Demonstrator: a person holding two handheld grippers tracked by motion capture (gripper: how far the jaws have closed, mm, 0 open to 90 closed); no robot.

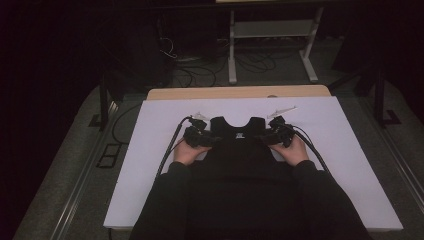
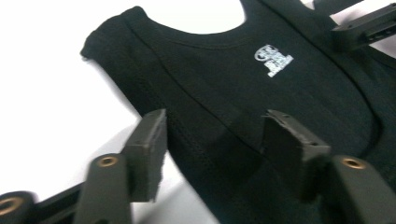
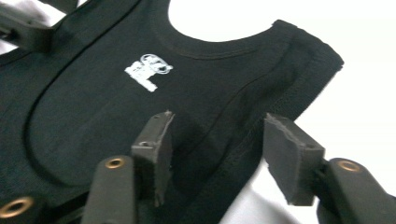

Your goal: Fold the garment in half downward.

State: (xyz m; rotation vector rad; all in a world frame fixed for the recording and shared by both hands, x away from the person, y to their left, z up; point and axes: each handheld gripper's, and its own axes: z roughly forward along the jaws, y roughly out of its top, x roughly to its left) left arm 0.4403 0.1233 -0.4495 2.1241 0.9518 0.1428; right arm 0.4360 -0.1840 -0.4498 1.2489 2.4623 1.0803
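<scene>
Black tank top (image 1: pixel 239 150) laid flat on white table (image 1: pixel 350 150).
Left gripper (image 2: pixel 212 140) and right gripper (image 3: pixel 217 140) are held spread over its armhole edges, seemingly for gripping.

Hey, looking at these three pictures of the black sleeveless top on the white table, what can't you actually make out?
- Lower part of the black sleeveless top: high view, hidden by the person's dark sleeves and body.
- White printed logo: both gripper views, too blurred to read.
- Whether the left gripper or right gripper touches the cloth: the open jaws straddle the armhole edges, contact unclear.
- Far floor: high view, too dark.
</scene>
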